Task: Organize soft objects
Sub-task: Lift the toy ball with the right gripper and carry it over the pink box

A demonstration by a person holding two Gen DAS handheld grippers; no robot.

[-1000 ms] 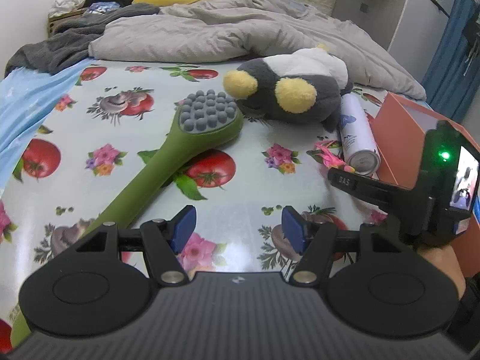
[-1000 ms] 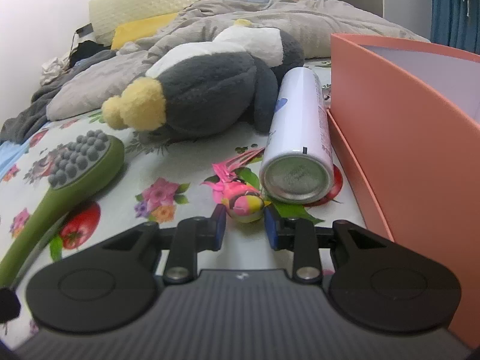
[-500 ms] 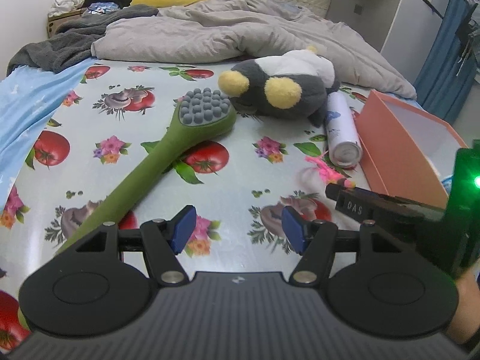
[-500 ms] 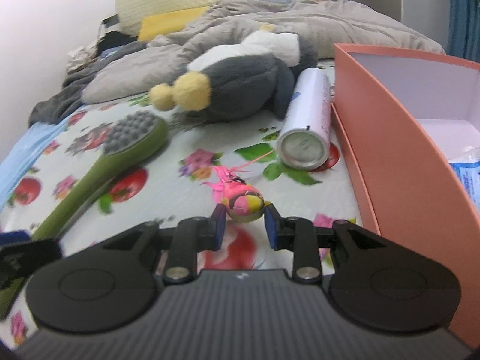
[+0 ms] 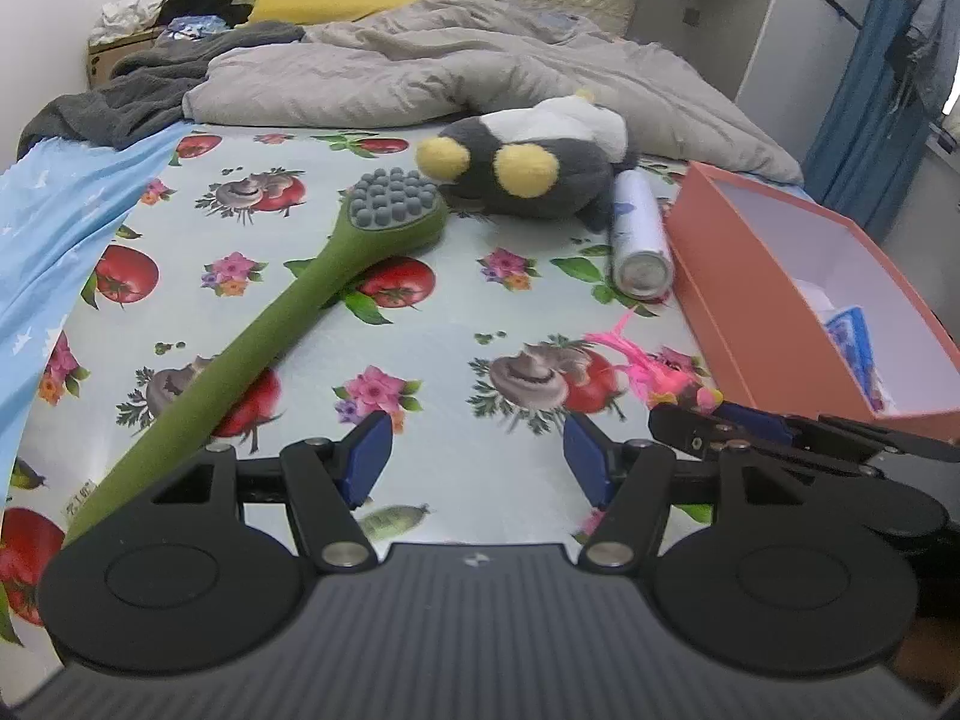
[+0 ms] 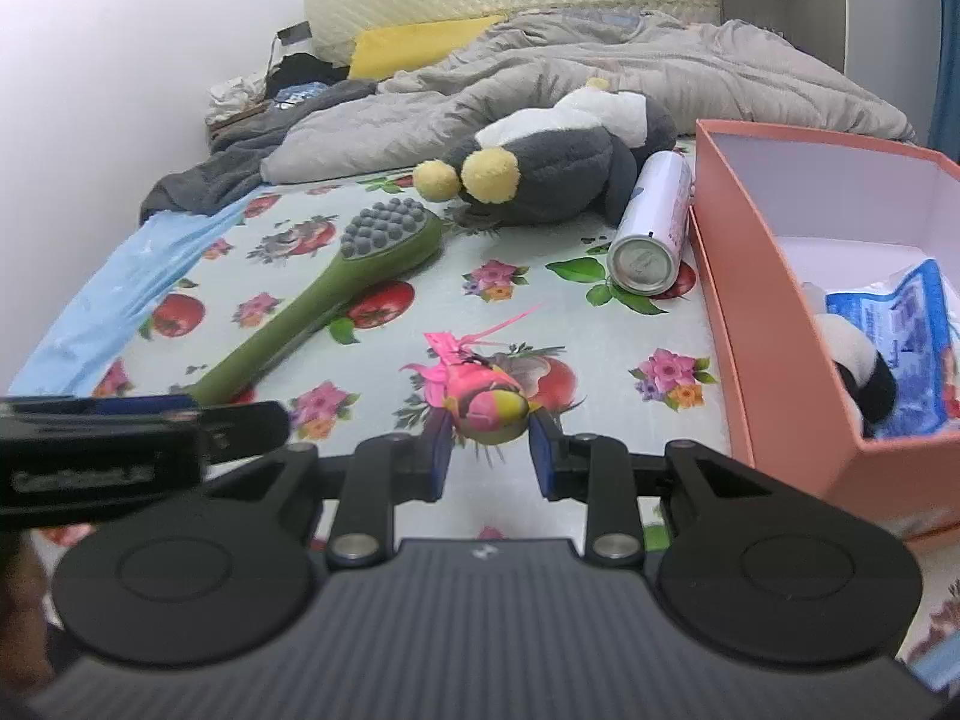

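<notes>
My right gripper (image 6: 487,450) is shut on a small pink and yellow soft ball with pink tassels (image 6: 489,408), held above the fruit-print cloth; the ball also shows in the left wrist view (image 5: 660,375). My left gripper (image 5: 477,462) is open and empty over the cloth. A grey, white and yellow plush penguin (image 5: 534,171) (image 6: 552,171) lies at the back. The orange box (image 5: 774,300) (image 6: 756,324) stands to the right and holds a small panda plush (image 6: 858,369) and a blue packet (image 6: 906,324).
A green massage brush (image 5: 312,294) (image 6: 354,276) lies diagonally on the left. A white spray can (image 5: 636,234) (image 6: 654,222) lies between penguin and box. A grey duvet (image 5: 432,72), a yellow pillow and dark clothes fill the back. A blue sheet (image 5: 42,228) lies on the left.
Both grippers have pulled back and up from the objects. The right gripper has lifted the pink ball away from the spray can and carried it nearer the box's front end.
</notes>
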